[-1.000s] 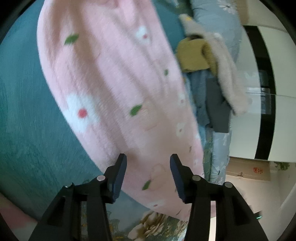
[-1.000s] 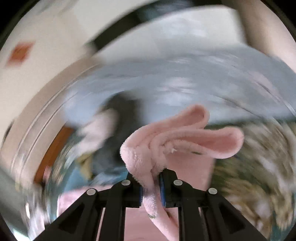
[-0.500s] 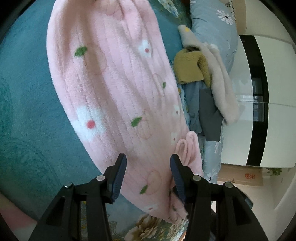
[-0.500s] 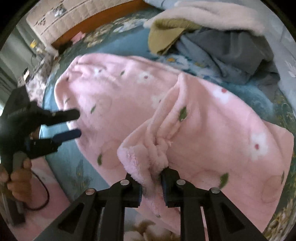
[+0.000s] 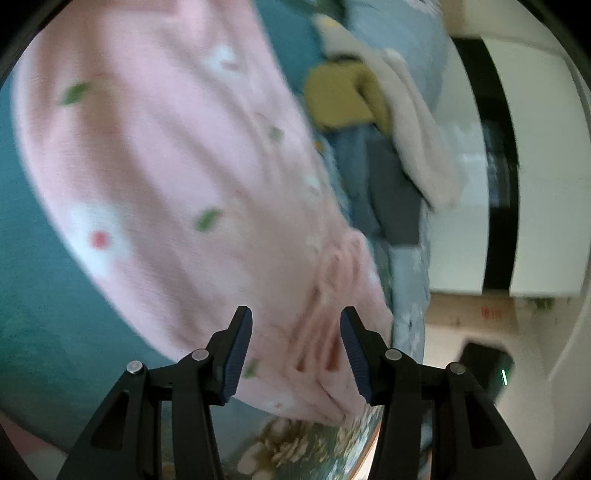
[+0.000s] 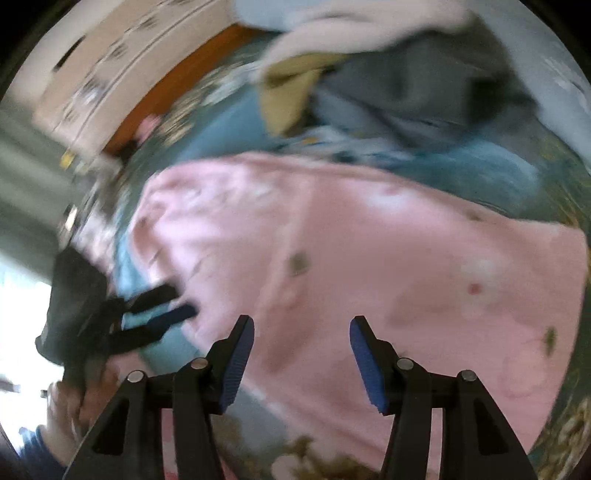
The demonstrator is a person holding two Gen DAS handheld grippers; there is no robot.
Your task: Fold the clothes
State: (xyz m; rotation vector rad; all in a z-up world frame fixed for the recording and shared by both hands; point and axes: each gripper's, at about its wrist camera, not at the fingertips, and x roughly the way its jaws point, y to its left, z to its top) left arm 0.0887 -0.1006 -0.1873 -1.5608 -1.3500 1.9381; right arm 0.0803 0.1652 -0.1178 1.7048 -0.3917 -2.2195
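Note:
A pink fleece garment with white flowers and green leaves lies spread on the teal bed cover. My left gripper hovers open over its near edge, where a bunched fold of the fleece rests. In the right wrist view the same garment lies flat below my right gripper, whose jaws are opening with nothing pinched between them. The left gripper shows at the left of that view, held by a hand.
A pile of other clothes, mustard, cream fleece and dark grey, lies past the pink garment beside a pale blue pillow. The bed's edge with flowered cover is near me. A white and black wardrobe stands at the right.
My right gripper swung down over the bed, let go of the pink fleece fold it carried, and its jaws spread. The fold now lies on the garment. The left gripper shifted slightly.

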